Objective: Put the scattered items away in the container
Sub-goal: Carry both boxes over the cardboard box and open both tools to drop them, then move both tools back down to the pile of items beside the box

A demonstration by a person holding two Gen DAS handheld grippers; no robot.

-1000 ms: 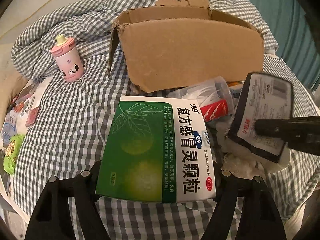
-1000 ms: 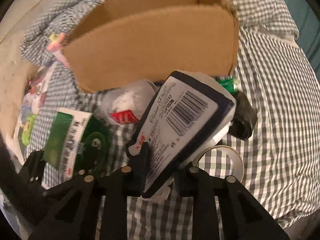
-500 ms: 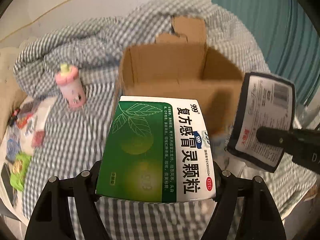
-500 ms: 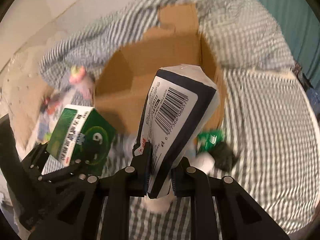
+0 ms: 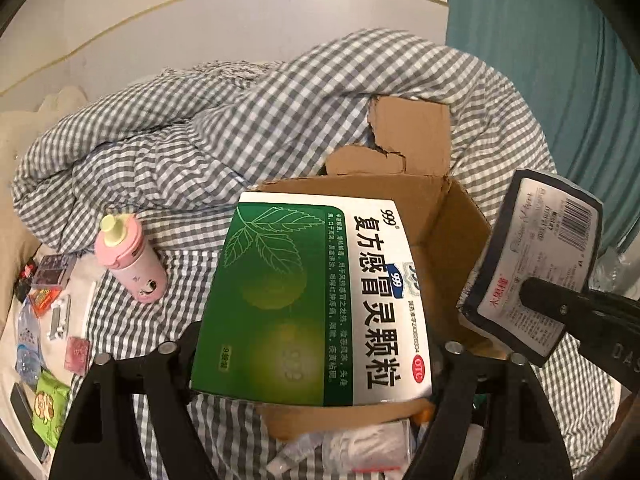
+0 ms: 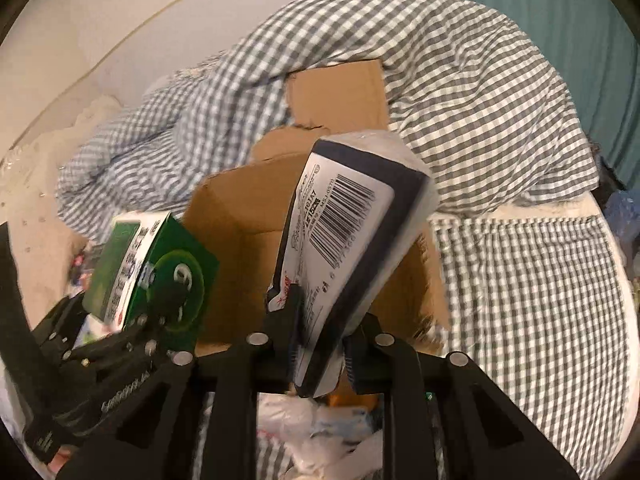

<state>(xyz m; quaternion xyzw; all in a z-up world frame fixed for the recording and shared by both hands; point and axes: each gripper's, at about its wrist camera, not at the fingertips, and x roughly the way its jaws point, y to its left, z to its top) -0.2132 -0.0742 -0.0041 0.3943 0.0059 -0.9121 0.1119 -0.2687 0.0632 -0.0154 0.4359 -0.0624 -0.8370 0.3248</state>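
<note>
Left claw clamps the green box; right claw clamps the tissue pack. Both hang over the carton at twelve o'clock. Delivery step; next, probably lower and release inside.

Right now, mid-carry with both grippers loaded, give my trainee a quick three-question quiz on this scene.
1. True or false: the left gripper is shut on the green medicine box.
2. What does the right gripper hold? A) pink bottle B) tissue pack C) phone
3. Fill in: the pink bottle stands on the ____ bedding, outside the cardboard box.

Key: 1 true; 2 B, the tissue pack; 3 checked.
</note>
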